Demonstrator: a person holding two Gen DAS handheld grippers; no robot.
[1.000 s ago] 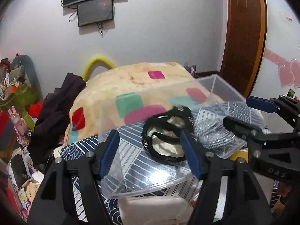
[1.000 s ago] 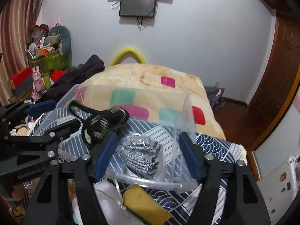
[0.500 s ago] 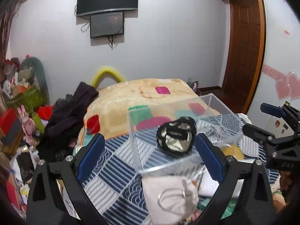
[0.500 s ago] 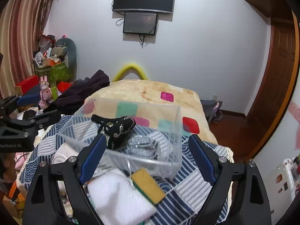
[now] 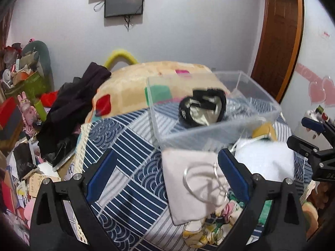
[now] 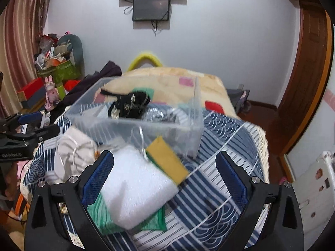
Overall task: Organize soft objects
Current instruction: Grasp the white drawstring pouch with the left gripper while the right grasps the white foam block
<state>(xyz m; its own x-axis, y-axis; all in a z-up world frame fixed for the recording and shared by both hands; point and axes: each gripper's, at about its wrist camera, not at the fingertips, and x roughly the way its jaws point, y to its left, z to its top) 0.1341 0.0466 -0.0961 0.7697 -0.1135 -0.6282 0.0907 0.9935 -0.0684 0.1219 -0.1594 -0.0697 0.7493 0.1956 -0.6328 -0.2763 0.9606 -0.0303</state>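
A clear plastic bin sits on the blue patterned bedspread and holds a black-and-cream soft item and a silver-grey one. In front of it lie a beige cloth pouch, a white fluffy cloth and a yellow-green sponge. My left gripper is open and empty above the pouch. My right gripper is open and empty above the white cloth.
A green cloth lies under the white one. A patchwork blanket covers the bed behind the bin. Dark clothes and clutter pile at the left. A wooden door is at the right.
Both grippers have drawn back from the bin and lowered. The loose items in front of the bin now fill the near view. Both stayed open.
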